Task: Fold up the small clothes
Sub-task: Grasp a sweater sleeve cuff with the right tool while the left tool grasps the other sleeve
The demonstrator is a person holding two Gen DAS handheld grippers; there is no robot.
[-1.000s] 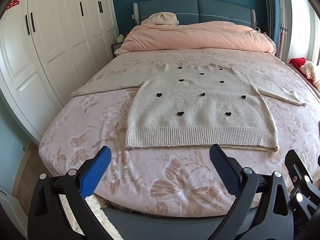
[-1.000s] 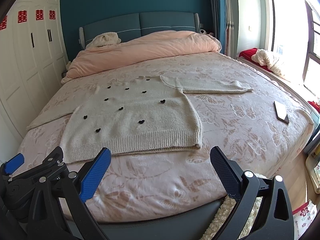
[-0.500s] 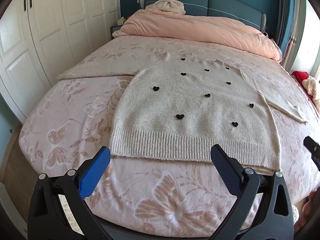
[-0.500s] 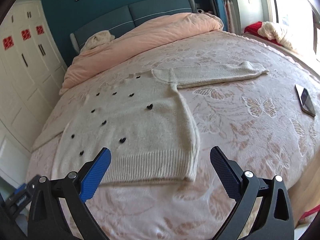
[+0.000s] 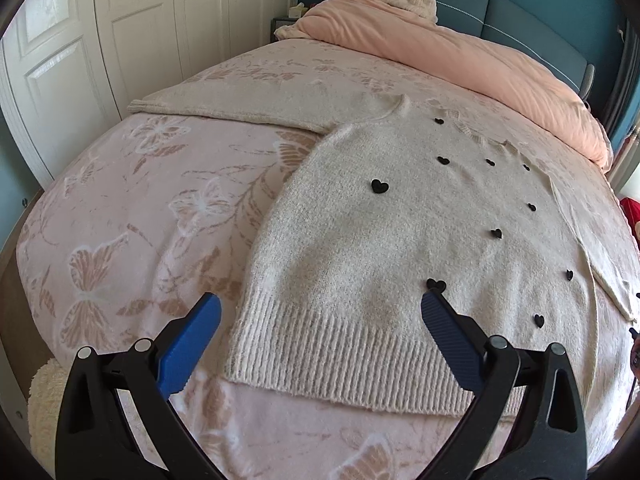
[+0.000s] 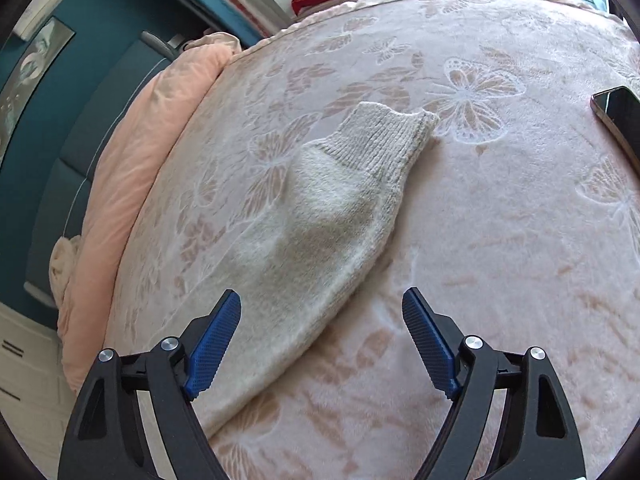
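A cream knit sweater (image 5: 384, 248) with small black hearts lies flat and face up on the pink butterfly bedspread (image 5: 132, 208), its sleeves spread out to both sides. My left gripper (image 5: 320, 324) is open and empty, hovering over the sweater's ribbed hem (image 5: 340, 364) near its left corner. My right gripper (image 6: 322, 334) is open and empty, just above the sweater's right sleeve (image 6: 320, 216), whose ribbed cuff (image 6: 380, 140) points away from me.
A pink duvet (image 5: 460, 52) is bunched at the head of the bed against the blue headboard (image 5: 532, 20). White wardrobe doors (image 5: 80, 40) stand to the left. A phone (image 6: 620, 116) lies on the bedspread right of the sleeve.
Both grippers have moved forward and down over the bed. The left one closed in on the hem; the right one swung right over the sleeve.
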